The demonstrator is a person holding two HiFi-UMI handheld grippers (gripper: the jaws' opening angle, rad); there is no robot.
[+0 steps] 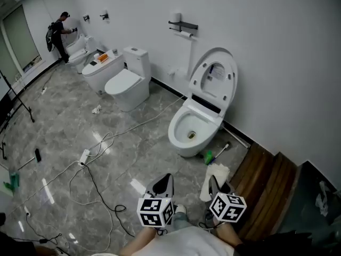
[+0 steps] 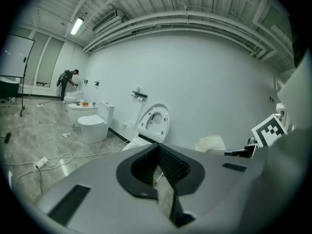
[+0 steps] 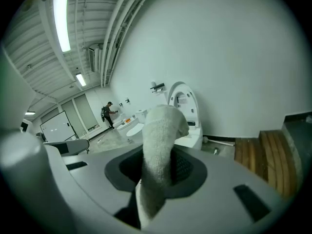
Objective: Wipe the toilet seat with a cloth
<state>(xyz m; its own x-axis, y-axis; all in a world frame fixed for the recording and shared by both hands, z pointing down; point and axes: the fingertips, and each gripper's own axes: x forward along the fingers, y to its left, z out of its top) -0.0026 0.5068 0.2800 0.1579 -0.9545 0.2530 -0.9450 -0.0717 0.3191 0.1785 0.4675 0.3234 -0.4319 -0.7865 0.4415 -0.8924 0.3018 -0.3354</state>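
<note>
Right gripper view shows the right claw (image 3: 159,155) pinching the cloth (image 3: 165,123); left claw (image 2: 158,152) shut, empty; only head view shows inside the toilet bowl (image 1: 191,129).

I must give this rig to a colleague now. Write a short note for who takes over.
Left gripper: shut, empty.
Right gripper: shut on the white terry cloth.
White ceramic toilet stands ahead by the wall, its seat raised, apart from both grippers.
Done: cloth in hand.
To do: reach the seat and wipe it.
</note>
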